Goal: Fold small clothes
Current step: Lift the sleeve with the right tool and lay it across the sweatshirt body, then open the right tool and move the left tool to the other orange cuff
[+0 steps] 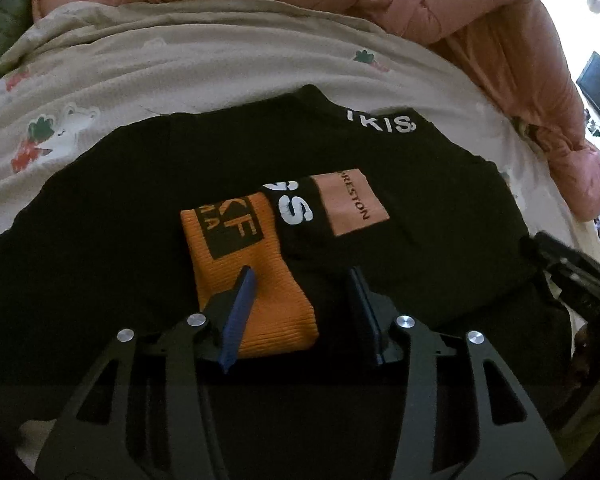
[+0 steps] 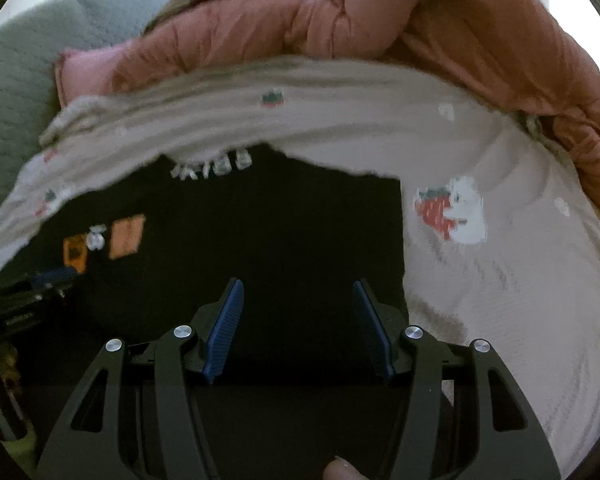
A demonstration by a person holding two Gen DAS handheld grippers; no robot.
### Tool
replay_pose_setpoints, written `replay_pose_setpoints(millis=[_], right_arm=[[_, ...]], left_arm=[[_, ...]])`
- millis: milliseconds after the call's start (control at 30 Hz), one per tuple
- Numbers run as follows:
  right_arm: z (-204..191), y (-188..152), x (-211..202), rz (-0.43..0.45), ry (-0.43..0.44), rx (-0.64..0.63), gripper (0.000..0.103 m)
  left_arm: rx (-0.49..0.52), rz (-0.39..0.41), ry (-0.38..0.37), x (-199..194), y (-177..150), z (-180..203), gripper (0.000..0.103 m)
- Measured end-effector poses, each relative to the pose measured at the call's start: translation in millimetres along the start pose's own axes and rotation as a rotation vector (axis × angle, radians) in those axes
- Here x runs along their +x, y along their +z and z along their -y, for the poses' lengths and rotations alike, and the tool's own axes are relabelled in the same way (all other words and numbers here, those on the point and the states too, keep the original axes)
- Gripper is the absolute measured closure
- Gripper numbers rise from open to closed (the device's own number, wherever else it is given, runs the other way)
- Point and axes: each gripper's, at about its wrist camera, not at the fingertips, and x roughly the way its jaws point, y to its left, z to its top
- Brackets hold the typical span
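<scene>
A black garment with white lettering lies spread flat on a bed sheet; it also shows in the right wrist view. An orange patch, a white "S" and a pink patch sit on its front. My left gripper is open, low over the garment, its left finger over the orange patch. My right gripper is open over the garment's right part, holding nothing. It shows at the right edge of the left wrist view.
The sheet is cream with strawberry and bear prints. A pink quilted duvet is bunched along the back and right; it also shows in the right wrist view. A grey-green cushion lies at the left.
</scene>
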Motion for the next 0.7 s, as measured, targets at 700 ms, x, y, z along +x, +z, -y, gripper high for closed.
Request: replay_pose_setpoints(millis=[700], right_arm=[[4.3, -11.2, -14.1, 0.007, 0.075, 0.018, 0.022]], left_arm=[[-0.061, 0.065, -0.027, -36.2, -16.1, -13.3, 0.025]])
